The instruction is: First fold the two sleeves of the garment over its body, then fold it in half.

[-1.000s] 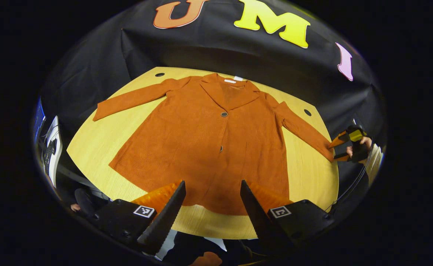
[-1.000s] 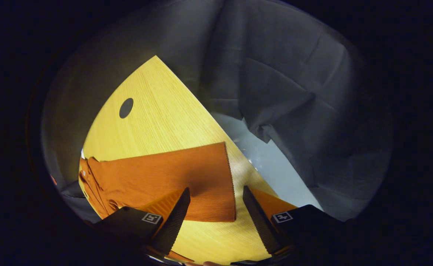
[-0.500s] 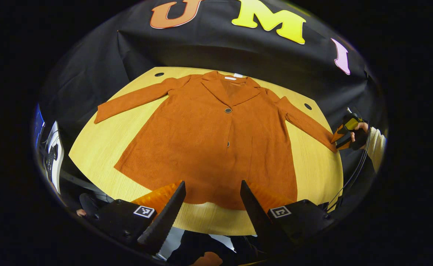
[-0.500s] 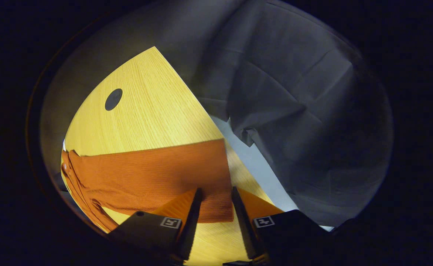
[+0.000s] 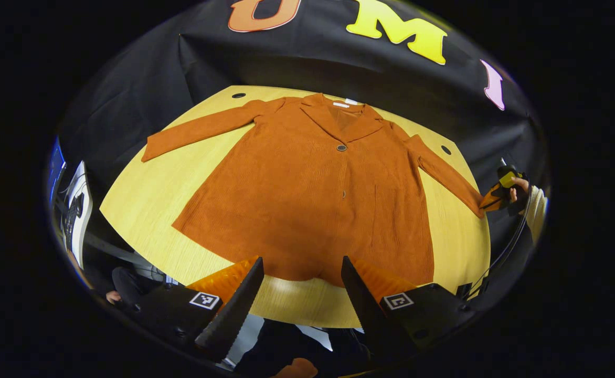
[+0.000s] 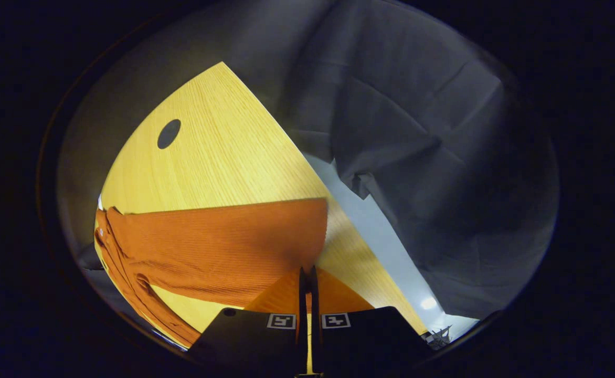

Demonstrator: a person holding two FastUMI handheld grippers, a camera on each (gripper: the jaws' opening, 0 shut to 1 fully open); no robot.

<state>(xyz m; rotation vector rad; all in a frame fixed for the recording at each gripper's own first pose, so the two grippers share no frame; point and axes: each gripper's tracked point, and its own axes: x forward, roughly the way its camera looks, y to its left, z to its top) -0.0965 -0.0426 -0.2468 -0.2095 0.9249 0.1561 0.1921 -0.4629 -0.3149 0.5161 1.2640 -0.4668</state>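
Observation:
An orange button-front jacket (image 5: 313, 194) lies flat and face up on the yellow wooden table (image 5: 145, 194), both sleeves spread outward. Its left-hand sleeve (image 5: 202, 128) points toward the table's far left. My left gripper (image 5: 299, 278) hangs open above the jacket's hem at the near table edge, holding nothing. The right gripper (image 5: 494, 198), held by a hand in a pale sleeve, sits at the cuff of the other sleeve (image 5: 444, 173). In the right gripper view that sleeve (image 6: 218, 247) lies across the table (image 6: 218, 147), and my right gripper (image 6: 307, 270) is shut on the cuff's near corner.
Dark round holes mark the tabletop (image 5: 238, 95) (image 5: 446, 149) (image 6: 169, 134). The table's right edge drops to a pale floor (image 6: 381, 231) beside the draped black cloth. A keyboard and screen (image 5: 74, 210) stand off the table's left side.
My right gripper's fingers came together from wide open and now pinch the cuff corner. The left gripper's view shifted slightly, so the jacket sits a little higher in it; it stays open.

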